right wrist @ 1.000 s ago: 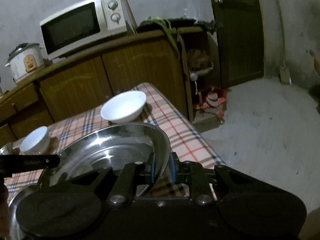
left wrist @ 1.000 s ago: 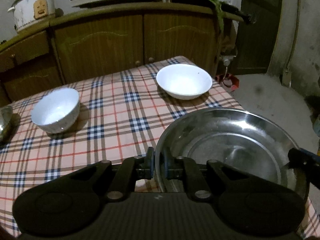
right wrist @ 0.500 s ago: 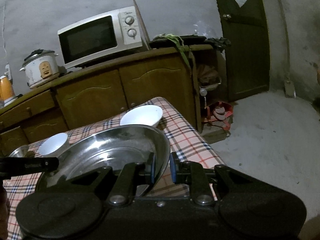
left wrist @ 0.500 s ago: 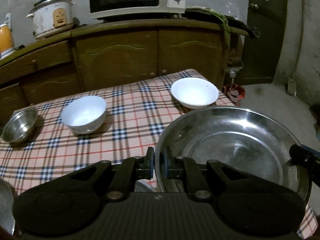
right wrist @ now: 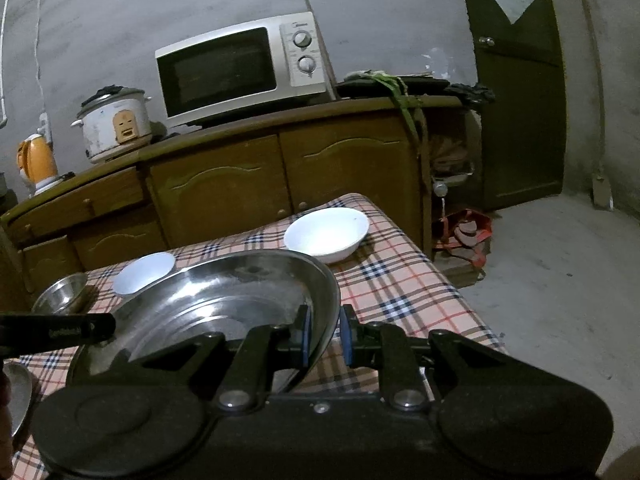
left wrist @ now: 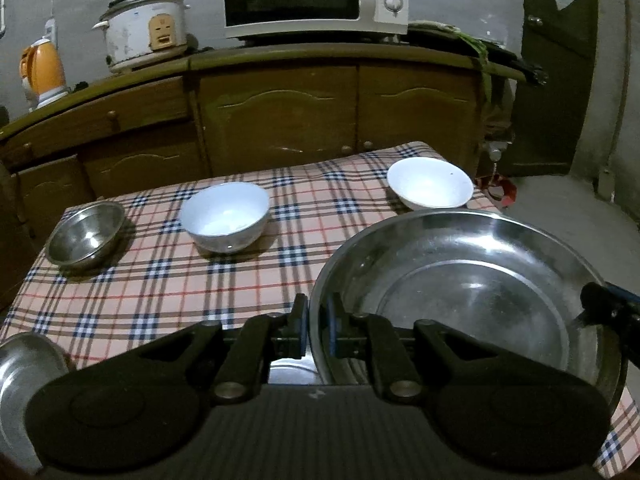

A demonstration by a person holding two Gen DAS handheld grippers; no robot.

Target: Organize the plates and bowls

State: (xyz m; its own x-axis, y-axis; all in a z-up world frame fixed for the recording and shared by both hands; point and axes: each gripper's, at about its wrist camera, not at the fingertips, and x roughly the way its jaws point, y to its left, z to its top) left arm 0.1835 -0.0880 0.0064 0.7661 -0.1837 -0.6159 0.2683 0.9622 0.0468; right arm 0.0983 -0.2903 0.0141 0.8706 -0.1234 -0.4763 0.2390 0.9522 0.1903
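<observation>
We see a checked bench [left wrist: 168, 288]. Over its 4 o'clock corner, we hold a steel pan [left wrist: 472, 280]: the left hand-held gripper [left wrist: 318, 330] clamps its near rim, the right hand-held gripper [right wrist: 324, 334] the opposite rim. Two white bowls [left wrist: 226, 216] [left wrist: 430, 188] sit toward 12, a steel bowl [left wrist: 86, 234] at 10.

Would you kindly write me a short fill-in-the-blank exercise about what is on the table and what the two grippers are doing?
1. Both the left gripper and the right gripper are shut on the rim of the large ____ basin.
2. The checked tablecloth carries ____ white bowls.
3. Beside the deeper white bowl stands a small ____ bowl.
4. The microwave sits on the ____.

Missing words: steel; two; steel; cabinet
</observation>
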